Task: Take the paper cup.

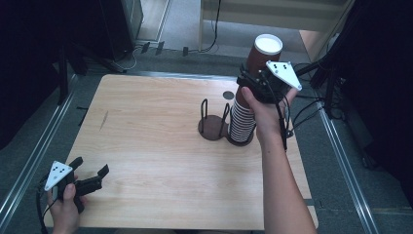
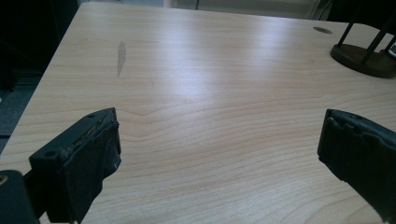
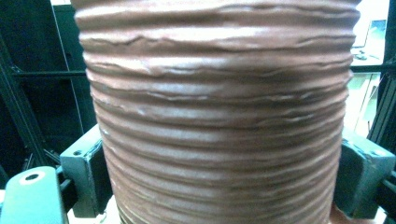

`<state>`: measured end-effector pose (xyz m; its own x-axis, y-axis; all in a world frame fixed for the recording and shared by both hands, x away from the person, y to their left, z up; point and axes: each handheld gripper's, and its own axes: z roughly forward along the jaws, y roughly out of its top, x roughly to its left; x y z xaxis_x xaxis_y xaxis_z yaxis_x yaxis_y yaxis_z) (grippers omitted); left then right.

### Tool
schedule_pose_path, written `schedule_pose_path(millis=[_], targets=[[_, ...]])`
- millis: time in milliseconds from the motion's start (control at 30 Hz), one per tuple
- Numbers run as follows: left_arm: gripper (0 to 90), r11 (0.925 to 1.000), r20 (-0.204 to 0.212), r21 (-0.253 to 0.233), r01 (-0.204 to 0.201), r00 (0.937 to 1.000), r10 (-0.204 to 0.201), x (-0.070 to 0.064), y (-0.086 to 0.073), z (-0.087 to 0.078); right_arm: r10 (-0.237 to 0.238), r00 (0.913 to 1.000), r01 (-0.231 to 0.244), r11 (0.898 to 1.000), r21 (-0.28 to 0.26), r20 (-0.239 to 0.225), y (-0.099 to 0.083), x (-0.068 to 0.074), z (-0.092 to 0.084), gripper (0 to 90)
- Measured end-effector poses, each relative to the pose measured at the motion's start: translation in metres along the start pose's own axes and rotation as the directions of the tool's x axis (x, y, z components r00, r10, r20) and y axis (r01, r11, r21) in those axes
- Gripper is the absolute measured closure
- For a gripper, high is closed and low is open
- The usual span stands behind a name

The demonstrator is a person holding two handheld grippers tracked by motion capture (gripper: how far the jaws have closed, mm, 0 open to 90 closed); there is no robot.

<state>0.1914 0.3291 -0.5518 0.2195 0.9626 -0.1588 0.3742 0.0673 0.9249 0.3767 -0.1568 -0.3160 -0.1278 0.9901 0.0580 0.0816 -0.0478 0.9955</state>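
at upper right of the frame, the stack of cups (image 1: pixel 246 105) is pinched by the right gripper (image 1: pixel 258 85), forearm extended. at lower left, the left gripper (image 1: pixel 90 176) is held spread near the table (image 1: pixel 146 146) edge.

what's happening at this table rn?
A person is working a tall stack of brown paper cups with the right tongs, whose jaws sit on either side of the stack partway up. The stack stands at the table's far right, beside a dark wire cup holder that has nothing in it. The left tongs rest open near the front left corner.
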Motion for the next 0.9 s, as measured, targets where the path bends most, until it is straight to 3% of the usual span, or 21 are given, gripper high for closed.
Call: schedule_pose_path(millis=[367, 900], targets=[[0.0, 1.0, 0.002, 0.001, -0.001, 1.0, 0.001, 0.0, 0.0, 0.0, 0.007, 1.0, -0.007, 1.0, -0.027, -0.004, 0.012, -0.001, -0.006, 11.8], [0.0, 1.0, 0.004, -0.003, 0.006, 1.0, -0.006, 0.001, 0.0, 0.001, 0.009, 0.9989, -0.012, 0.999, -0.049, -0.047, 0.021, 0.001, -0.022, 11.8]])
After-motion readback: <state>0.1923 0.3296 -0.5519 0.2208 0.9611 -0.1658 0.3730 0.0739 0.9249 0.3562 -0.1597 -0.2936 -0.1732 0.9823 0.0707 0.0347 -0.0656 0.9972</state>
